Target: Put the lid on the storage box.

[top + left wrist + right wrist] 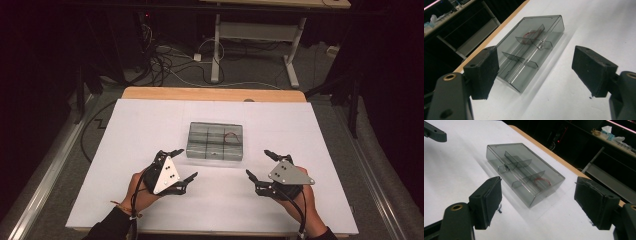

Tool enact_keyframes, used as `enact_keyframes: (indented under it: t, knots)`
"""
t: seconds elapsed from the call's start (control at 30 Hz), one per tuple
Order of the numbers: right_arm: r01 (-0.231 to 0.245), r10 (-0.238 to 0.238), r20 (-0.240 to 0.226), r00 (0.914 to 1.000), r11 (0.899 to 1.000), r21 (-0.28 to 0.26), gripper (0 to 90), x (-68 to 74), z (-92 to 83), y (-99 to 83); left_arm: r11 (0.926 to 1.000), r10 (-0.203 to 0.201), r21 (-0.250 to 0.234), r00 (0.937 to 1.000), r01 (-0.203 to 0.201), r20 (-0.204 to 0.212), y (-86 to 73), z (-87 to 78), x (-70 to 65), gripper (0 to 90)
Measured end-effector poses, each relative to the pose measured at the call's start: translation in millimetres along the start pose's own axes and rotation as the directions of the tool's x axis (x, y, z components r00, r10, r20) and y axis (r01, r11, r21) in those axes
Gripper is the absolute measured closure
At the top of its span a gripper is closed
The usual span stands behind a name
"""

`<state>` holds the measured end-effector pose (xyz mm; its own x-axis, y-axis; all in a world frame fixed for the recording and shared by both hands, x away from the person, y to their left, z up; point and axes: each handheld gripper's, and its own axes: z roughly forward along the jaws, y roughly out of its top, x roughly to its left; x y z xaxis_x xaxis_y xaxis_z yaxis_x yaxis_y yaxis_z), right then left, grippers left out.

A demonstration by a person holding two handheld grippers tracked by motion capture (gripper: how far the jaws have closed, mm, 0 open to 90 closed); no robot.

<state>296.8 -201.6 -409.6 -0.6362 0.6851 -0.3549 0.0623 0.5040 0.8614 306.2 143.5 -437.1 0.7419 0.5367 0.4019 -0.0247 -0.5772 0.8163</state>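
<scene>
Evidently the clear compartment box (215, 141), long axis across the table, was flanked about equally by the left gripper (180, 167) and right gripper (261, 165), both spread wide, nothing held.

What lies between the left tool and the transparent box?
Bare white table, in the high view, between the left tool and the transparent box.

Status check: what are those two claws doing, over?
Left gripper open, right gripper open, both empty. Box shut on table, untouched. Nothing in the way.
</scene>
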Motion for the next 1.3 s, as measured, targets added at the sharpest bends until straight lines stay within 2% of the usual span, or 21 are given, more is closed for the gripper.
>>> enact_keyframes:
  t: [0.27, 0.53, 0.63, 0.77, 1.0, 1.17, 1.2, 1.23, 1.3]
  knots:
    - [0.014, -0.014, -0.002, 0.9999, 1.0, 0.002, 22.8, 4.9, -6.1, -2.9, 1.0, -0.004, -0.009, 1.0, 0.004, -0.004, -6.2, -12.0, -1.2, 21.4]
    - [0.014, -0.014, 0.006, 0.9999, 1.0, 0.017, 22.6, 4.7, -9.1, -9.5, 0.9999, -0.005, 0.012, 1.0, 0.005, 0.004, -15.6, -18.3, -1.8, 21.4]
    - [0.017, -0.017, 0.012, 0.9998, 1.0, 0.018, 22.5, 3.8, -10.6, -12.6, 0.9996, -0.027, 0.011, 0.9996, 0.027, 0.006, -19.6, -20.1, -4.1, 21.4]
    - [0.016, -0.017, 0.013, 0.9998, 1.0, 0.019, 22.3, 2.9, -13.4, -16.7, 0.9978, -0.064, -0.013, 0.9979, 0.065, 0.01, -24.9, -22.0, -6.9, 21.4]
    - [0.002, -0.004, 0.032, 0.9995, 0.999, 0.038, 21.9, -2.2, -18.2, -26.4, 0.9991, -0.04, 0.018, 0.9992, 0.04, -0.001, -33.0, -30.2, -4.7, 21.4]
    - [-0.012, 0.01, 0.042, 0.9991, 0.999, 0.043, 21.4, -6.5, -21.8, -33.7, 0.9982, -0.052, 0.03, 0.9986, 0.053, -0.006, -40.3, -35.8, -3.3, 21.4]
    - [-0.012, 0.01, 0.045, 0.9989, 0.999, 0.043, 21.4, -6.8, -22.7, -35.0, 0.9982, -0.05, 0.034, 0.9987, 0.05, -0.006, -42.0, -36.8, -3.0, 21.4]
    - [-0.011, 0.009, 0.047, 0.9989, 0.999, 0.041, 21.4, -7.1, -23.5, -36.4, 0.9981, -0.022, 0.058, 0.9997, 0.022, -0.008, -43.8, -38.8, -1.1, 21.4]
    - [-0.012, 0.009, 0.049, 0.9988, 0.999, 0.043, 21.4, -8.1, -24.7, -38.9, 0.9972, -0.023, 0.07, 0.9997, 0.024, -0.013, -47.9, -39.9, -0.3, 21.4]
